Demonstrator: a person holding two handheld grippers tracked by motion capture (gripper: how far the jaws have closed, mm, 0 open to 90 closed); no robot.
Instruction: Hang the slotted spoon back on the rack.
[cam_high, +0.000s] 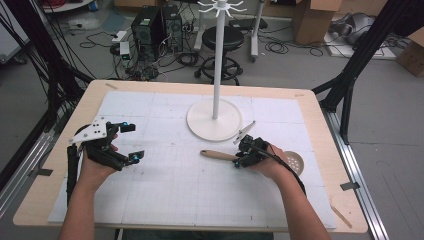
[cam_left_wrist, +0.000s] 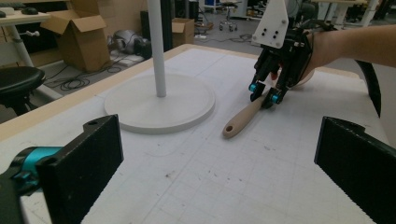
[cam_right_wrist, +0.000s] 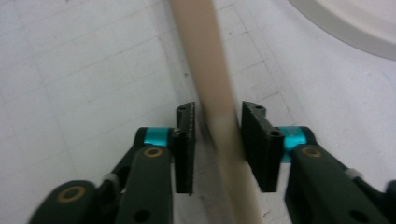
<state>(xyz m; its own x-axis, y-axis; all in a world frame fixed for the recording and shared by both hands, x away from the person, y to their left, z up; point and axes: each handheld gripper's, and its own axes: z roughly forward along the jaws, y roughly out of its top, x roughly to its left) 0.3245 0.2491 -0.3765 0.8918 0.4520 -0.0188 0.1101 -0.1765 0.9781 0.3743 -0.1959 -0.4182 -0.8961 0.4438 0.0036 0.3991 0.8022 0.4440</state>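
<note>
Wooden handle (cam_right_wrist: 215, 70) sits between the two black jaws of my right gripper (cam_right_wrist: 218, 140), and from the right gripper view I see a thin gap on either side of it, so the pads straddle it without yet pressing; I read those jaws as partly closed around the handle but not clamped. In the high view my right gripper (cam_high: 243, 153) points down at the thick end of the handle (cam_high: 218, 154), which lies flat on the white gridded mat (cam_high: 165, 185) right of the desk's (cam_high: 45, 200) middle, its free end with a small hole pointing toward the left edge. A round pale head with holes (cam_high: 295, 162) shows just past my right hand (cam_high: 272, 162), toward the right edge, partly hidden by the hand. Just beyond the gripper, toward the far edge, stands the white round base (cam_high: 200, 122) of a stand, its pole (cam_high: 218, 60) rising upright to a ring of hooks (cam_high: 220, 7) at the top. My left gripper (cam_high: 131, 142) rests well apart near the left edge, jaws spread wide with nothing between them; the left gripper view looks across bare mat toward the handle (cam_left_wrist: 243, 119) and the right gripper (cam_left_wrist: 264, 94) over it.
</note>
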